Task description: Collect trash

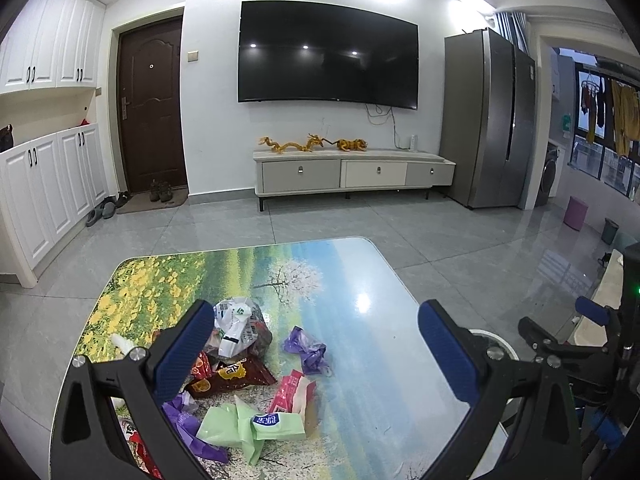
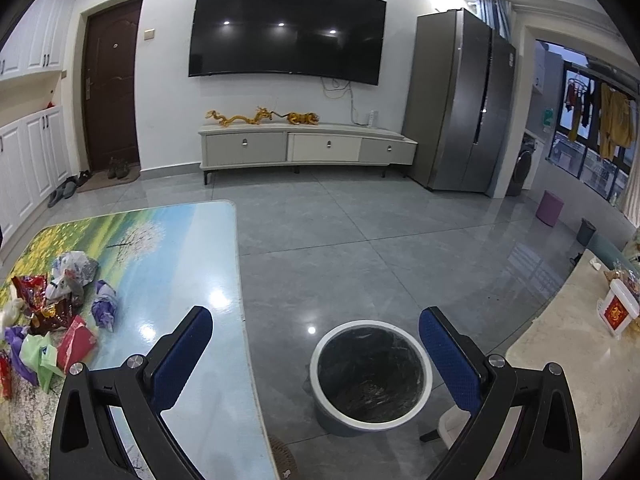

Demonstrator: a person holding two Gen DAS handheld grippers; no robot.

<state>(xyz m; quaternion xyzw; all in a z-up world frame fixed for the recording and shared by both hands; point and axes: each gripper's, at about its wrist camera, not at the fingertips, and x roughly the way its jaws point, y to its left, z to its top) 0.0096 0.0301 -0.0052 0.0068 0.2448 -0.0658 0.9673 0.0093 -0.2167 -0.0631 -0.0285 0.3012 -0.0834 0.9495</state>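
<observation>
Trash (image 1: pixel 240 380) on desk (image 1: pixel 360 280): light, crinkly wrappers & bags, likely slippery; pinch bunched folds; left gripper (image 1: pixel 316 354) & right gripper (image 2: pixel 316 356) jaws wide, empty.

We find little that we can read. A small blue-and-white label (image 1: pixel 265 420) on the green bag (image 1: pixel 240 432) carries Chinese characters, too blurred to make out. The brown snack packet (image 1: pixel 236 376) shows yellow characters, likewise unclear. The red sign (image 2: pixel 614 314) on the white tub (image 2: pixel 619 300) bears a gold character we cannot make out.
</observation>
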